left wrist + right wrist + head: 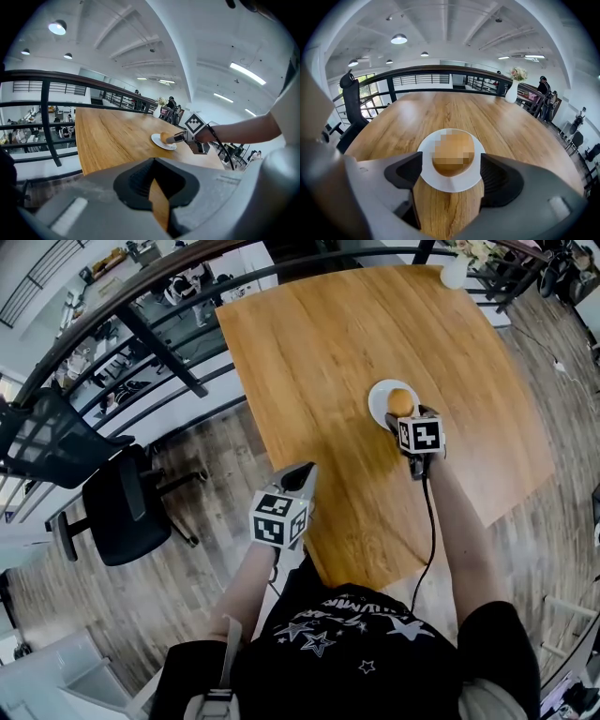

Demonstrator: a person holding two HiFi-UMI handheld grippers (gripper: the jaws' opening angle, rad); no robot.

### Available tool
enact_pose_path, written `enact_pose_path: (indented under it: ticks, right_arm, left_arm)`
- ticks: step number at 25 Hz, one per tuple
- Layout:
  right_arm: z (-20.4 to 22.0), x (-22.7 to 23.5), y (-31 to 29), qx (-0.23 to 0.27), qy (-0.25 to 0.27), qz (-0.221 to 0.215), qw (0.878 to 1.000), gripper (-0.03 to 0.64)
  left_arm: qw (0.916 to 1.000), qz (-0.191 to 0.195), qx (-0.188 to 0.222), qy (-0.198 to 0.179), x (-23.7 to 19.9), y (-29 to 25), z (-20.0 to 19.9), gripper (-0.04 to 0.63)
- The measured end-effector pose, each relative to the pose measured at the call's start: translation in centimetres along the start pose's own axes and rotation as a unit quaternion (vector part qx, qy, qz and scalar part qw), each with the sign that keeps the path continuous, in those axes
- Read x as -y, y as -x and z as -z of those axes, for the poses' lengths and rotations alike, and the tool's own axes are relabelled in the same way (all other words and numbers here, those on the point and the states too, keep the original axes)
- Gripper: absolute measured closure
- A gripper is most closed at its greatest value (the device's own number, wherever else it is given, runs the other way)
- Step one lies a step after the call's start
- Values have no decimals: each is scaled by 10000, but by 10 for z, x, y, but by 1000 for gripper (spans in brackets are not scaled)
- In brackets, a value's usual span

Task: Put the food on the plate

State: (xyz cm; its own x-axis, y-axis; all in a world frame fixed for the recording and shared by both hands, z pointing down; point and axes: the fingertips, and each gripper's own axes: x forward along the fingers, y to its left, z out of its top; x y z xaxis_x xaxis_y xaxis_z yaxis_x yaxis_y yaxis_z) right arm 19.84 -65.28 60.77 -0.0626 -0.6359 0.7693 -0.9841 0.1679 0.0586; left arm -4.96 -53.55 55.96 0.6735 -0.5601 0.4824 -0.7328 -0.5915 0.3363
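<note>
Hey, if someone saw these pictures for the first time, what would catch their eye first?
A golden bun sitting on a small white plate, alone on the big wooden table. The right tongs stand open just on the near side of it, not gripping the bun. The left tongs hang closed and empty at the table's near edge.

Wide bare tabletop (309,352) lying open all around the plate (377,401), white vase (454,274) standing well apart at the far edge, railing (150,334) running along the left, office chair (122,512) sitting off the near-left corner.
</note>
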Motion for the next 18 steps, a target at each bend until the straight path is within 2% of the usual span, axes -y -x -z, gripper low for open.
enact_pose_path:
  ticks: [12, 18]
  right_arm:
    - [16, -13, 58, 321, -178, -164, 9992, 227]
    - [31, -29, 90, 499, -537, -562, 9957, 227]
  left_arm:
    - [9994, -167, 261, -129, 29, 44, -2, 594]
    - [9987, -354, 354, -122, 50, 72, 9, 594]
